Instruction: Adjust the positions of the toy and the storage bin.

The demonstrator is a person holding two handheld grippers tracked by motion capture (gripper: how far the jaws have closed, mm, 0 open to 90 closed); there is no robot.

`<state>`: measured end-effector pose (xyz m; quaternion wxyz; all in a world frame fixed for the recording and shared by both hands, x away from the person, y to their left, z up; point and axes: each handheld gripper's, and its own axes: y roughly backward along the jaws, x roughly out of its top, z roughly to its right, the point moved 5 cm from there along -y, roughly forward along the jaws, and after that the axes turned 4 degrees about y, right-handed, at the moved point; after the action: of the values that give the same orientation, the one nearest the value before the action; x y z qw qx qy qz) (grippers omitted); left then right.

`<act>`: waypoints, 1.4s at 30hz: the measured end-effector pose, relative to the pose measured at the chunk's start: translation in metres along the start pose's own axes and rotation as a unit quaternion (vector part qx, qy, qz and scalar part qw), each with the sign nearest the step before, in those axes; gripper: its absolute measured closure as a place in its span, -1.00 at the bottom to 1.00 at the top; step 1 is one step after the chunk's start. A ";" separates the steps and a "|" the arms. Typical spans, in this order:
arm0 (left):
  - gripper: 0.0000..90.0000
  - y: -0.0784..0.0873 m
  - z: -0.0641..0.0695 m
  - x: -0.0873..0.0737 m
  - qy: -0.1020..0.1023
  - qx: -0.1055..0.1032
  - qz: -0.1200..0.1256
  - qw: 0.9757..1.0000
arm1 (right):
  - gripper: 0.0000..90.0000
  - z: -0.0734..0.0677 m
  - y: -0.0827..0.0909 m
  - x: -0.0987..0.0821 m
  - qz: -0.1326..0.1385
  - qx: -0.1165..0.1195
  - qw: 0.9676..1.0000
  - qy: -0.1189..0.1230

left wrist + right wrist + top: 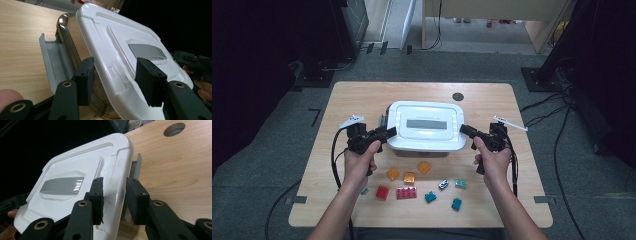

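A white lid (426,125) with a grey inset panel sits over a clear box in the middle of the wooden table (357,100). My left gripper (389,132) is at the lid's left edge and my right gripper (464,130) at its right edge. In the left gripper view the left gripper (115,65) straddles the rim of the lid (120,37), one pad on top and one under the rim beside the box wall (66,37). In the right gripper view the right gripper (115,182) clamps the lid's (75,167) rim the same way. A grey latch (50,60) hangs open.
Loose bricks lie near the table's front edge: orange ones (409,177), a red one (382,192), a pink plate (406,193) and several teal ones (430,197). A round hole (457,96) sits behind the box. Dark equipment and cables ring the table.
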<state>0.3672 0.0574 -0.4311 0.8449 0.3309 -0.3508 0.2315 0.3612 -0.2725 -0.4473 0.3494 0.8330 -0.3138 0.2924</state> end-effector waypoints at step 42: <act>0.07 -0.018 0.012 -0.006 -0.070 0.042 -0.017 0.996 | 0.43 0.017 0.002 0.008 -0.014 0.026 0.999 -0.027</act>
<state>0.3692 0.0358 -0.4362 0.8072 0.3875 -0.3938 0.2079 0.3695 -0.2888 -0.4506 0.3228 0.8539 -0.3035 0.2732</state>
